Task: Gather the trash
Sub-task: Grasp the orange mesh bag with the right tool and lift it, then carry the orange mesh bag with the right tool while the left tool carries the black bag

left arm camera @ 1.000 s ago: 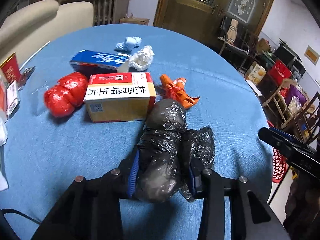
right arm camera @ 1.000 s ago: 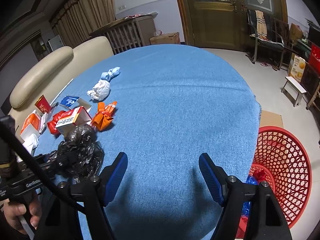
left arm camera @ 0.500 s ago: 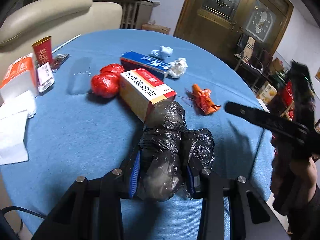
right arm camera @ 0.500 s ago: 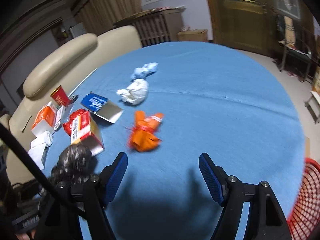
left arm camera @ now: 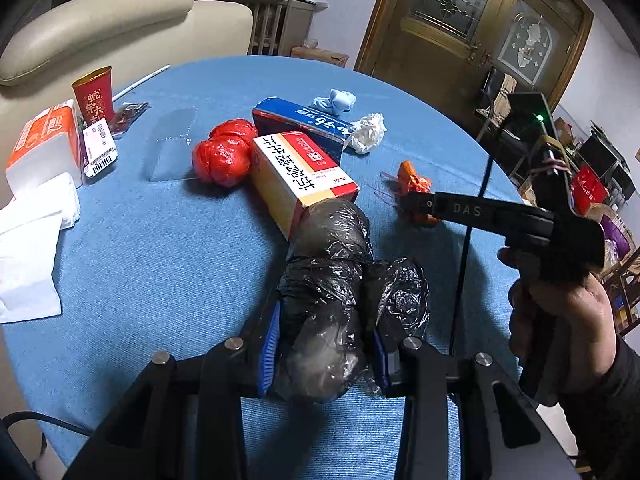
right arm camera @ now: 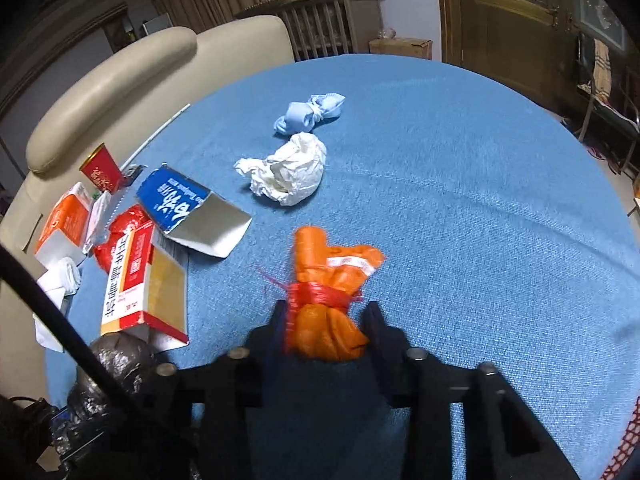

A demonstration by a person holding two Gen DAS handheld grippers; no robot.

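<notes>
My right gripper (right arm camera: 326,332) has just been closing its jaws around the orange bag bundle (right arm camera: 326,300) at six o'clock on the blue worktop (right arm camera: 460,200); they look clenched on its lower end, below the red tie. That hold is low and the plastic slick, so I judge it could slide free on the lift. My left gripper (left arm camera: 322,354) is clamped on the black bag bundle (left arm camera: 326,296), whose loose fold at three o'clock could snag the right gripper's cable.

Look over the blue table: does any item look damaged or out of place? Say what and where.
The blue carton near the table's left side is torn open, one flap splayed flat. Crumpled white paper and knotted bags lie scattered nearby as loose trash.
</notes>
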